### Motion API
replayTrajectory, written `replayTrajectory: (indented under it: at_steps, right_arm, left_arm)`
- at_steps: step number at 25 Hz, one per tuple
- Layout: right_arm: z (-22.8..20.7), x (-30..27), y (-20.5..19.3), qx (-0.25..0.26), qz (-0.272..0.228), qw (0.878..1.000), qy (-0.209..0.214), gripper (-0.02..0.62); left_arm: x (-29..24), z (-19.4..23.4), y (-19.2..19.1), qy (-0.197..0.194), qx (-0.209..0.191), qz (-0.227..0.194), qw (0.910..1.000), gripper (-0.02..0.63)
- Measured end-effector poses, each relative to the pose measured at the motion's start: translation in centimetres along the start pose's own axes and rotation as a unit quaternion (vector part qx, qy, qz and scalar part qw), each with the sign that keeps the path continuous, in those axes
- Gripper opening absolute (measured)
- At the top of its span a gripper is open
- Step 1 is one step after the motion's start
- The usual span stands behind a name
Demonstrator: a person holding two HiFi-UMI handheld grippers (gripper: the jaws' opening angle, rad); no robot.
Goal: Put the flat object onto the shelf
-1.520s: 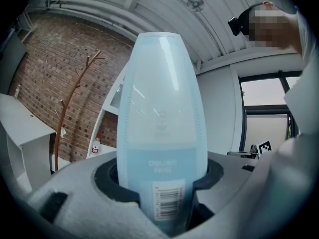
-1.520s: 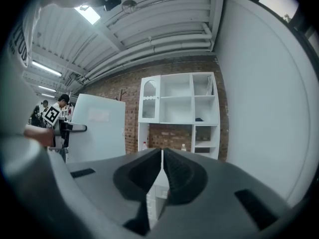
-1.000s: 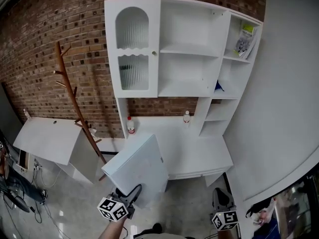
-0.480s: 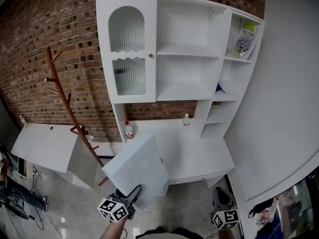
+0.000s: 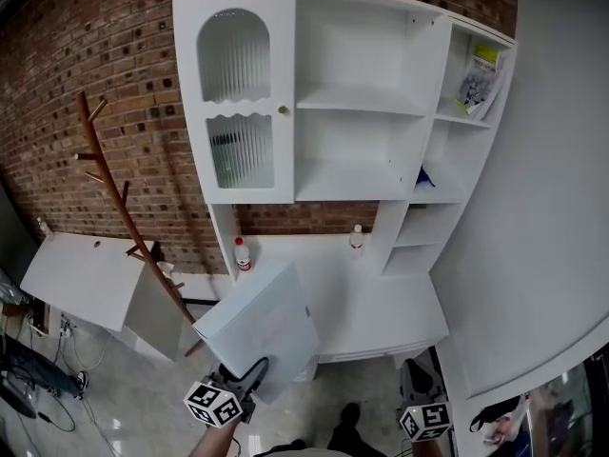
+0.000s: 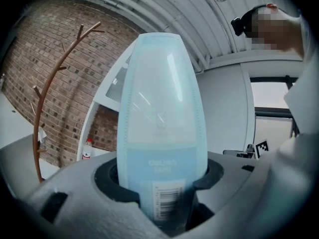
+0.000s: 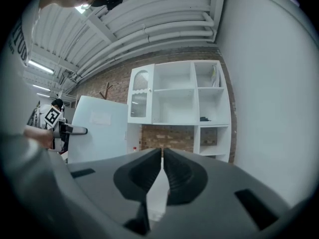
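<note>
head view: the left gripper (image 5: 249,373) is clenched on the lower edge of the flat object (image 5: 259,324), a pale blue-white panel held tilted in the air, in front of the low counter of the white shelf unit (image 5: 362,109) and not resting on any shelf. the right gripper (image 5: 417,374) sits low at the right, well apart from the panel. a red-capped bottle (image 5: 242,254) and a second small bottle (image 5: 356,239) stand on the counter against the brick wall (image 5: 95,65). a wooden coat rack (image 5: 128,203) leans left of the unit, with a white board (image 5: 81,279) below it. left gripper view: the flat object fills the centre, edge-on and upright between the jaws, which close on its barcoded end; the coat rack and the red-capped bottle show at left. right gripper view: the jaws are pressed together with nothing between them; the shelf unit stands ahead, and the flat object shows at left in the left gripper's grasp.
</note>
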State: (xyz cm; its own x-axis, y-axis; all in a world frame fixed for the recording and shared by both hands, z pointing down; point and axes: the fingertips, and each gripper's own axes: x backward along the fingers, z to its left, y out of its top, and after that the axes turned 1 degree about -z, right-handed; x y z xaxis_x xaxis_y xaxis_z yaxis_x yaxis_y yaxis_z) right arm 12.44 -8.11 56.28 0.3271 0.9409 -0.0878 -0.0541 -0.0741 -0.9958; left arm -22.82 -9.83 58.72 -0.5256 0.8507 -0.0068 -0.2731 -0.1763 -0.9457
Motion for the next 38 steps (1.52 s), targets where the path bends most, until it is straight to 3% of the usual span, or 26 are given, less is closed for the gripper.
replayTrajectory:
  at_steps: [14,25,38]
  right_arm:
    - [-8.6,-9.1,1.7,0.004,-0.005,0.998,0.058,0.034]
    - [-13.4,-14.7,3.0,0.002,-0.01,0.994,0.111,0.034]
    - [-17.2,-19.6,3.4,-0.001,-0.015,0.986,0.166,0.034]
  left_arm:
    - [-9.2,-1.4,1.5,0.046,0.014,-0.026,0.9985,0.276]
    - [-16.2,-3.6,3.8,0.066,-0.006,-0.042,0.9969,0.276]
    - [-22.3,-5.5,6.3,0.09,0.019,-0.078,0.9927,0.278]
